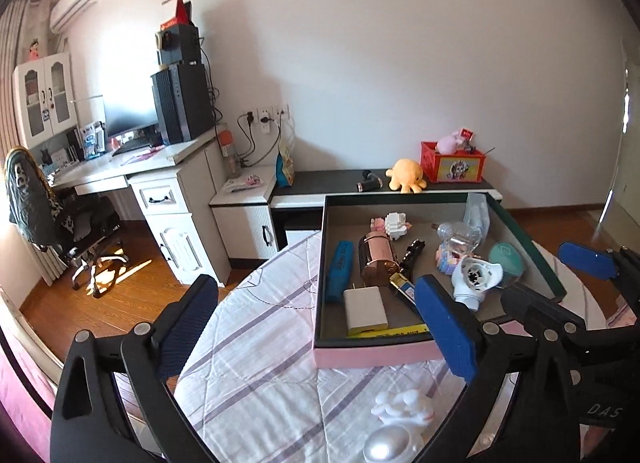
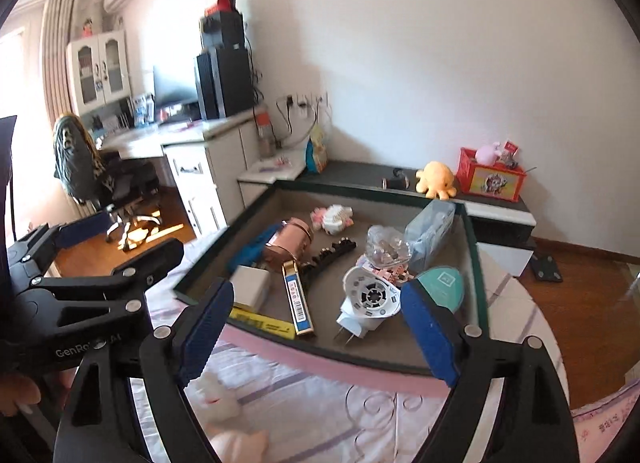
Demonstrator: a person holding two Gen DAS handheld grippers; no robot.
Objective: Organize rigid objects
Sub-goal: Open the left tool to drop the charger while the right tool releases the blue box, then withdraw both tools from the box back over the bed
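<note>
A shallow box [image 1: 368, 357] [image 2: 320, 363] with pink sides and a dark rim sits on the striped bedcover. It holds several items: a blue case [image 1: 338, 271], a copper canister [image 1: 376, 261] [image 2: 290, 239], a white charger block [image 1: 365, 309], a white round plug device [image 1: 476, 277] [image 2: 370, 297], a teal round tin [image 1: 507, 261] [image 2: 442, 281]. My left gripper [image 1: 316, 327] is open and empty, before the box. My right gripper [image 2: 316, 327] is open and empty above the box's near edge. A white figurine [image 1: 404, 409] [image 2: 218, 397] lies on the cover outside the box.
A pearly white dome [image 1: 390, 447] lies by the figurine. Behind the bed stands a low dark shelf [image 1: 320, 181] with a yellow octopus plush [image 1: 406, 174] and a red crate [image 1: 452, 163]. A desk, office chair [image 1: 60, 223] and wood floor are at left.
</note>
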